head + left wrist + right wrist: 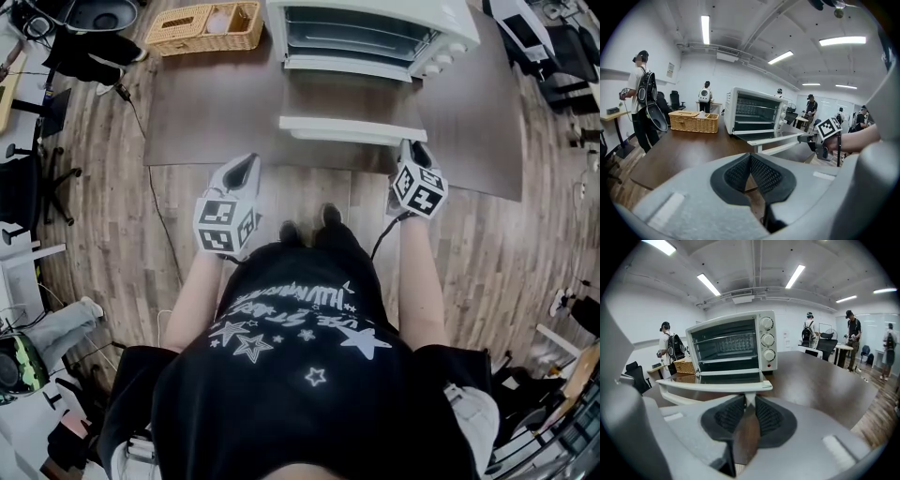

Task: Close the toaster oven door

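A white toaster oven (375,33) stands at the far side of the brown table (206,112). Its glass door (352,94) lies open and flat, with the white handle (352,129) toward me. My right gripper (410,150) is at the handle's right end. In the right gripper view its pads (764,416) pinch the handle's white post under the bar (712,386). The left gripper view shows that gripper (813,139) holding the door's corner. My left gripper (246,167) hangs at the table's near edge, left of the door, with its fingertips touching and nothing between them (750,157).
A wicker basket (206,26) with a tissue box sits on the table left of the oven. Several people stand at desks in the background (640,93). Office chairs and cables lie on the wood floor to the left (56,112).
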`<state>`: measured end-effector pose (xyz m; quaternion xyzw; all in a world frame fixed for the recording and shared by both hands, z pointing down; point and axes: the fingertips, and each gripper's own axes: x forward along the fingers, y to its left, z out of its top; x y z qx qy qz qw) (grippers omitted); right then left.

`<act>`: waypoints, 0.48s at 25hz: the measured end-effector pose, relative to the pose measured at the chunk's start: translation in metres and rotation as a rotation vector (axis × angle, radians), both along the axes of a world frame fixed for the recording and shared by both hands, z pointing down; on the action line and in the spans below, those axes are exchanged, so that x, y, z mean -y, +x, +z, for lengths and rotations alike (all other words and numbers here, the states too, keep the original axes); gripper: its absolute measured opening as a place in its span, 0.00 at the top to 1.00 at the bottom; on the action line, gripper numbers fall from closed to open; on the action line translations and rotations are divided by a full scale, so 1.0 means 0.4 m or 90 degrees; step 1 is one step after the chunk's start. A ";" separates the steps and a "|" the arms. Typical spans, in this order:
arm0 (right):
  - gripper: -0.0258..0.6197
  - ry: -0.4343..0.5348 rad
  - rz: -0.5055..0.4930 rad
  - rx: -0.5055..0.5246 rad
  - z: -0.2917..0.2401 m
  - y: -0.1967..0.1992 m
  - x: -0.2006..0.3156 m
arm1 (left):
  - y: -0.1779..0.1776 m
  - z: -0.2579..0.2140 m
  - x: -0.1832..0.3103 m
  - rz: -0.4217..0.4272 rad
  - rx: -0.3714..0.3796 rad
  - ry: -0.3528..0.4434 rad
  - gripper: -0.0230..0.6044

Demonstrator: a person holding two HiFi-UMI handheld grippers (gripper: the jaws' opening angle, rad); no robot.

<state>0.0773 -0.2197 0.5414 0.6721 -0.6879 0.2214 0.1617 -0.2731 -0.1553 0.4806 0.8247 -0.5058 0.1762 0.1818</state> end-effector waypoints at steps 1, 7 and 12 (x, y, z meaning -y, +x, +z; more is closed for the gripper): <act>0.84 0.000 -0.003 0.002 -0.005 0.000 0.002 | 0.002 -0.003 0.003 -0.002 0.001 0.001 0.95; 0.84 -0.006 -0.018 0.010 -0.026 -0.002 0.005 | 0.015 -0.028 0.024 -0.016 -0.001 0.015 0.95; 0.84 -0.005 -0.027 0.020 -0.048 0.000 0.011 | 0.040 -0.047 0.043 -0.020 -0.011 0.032 0.95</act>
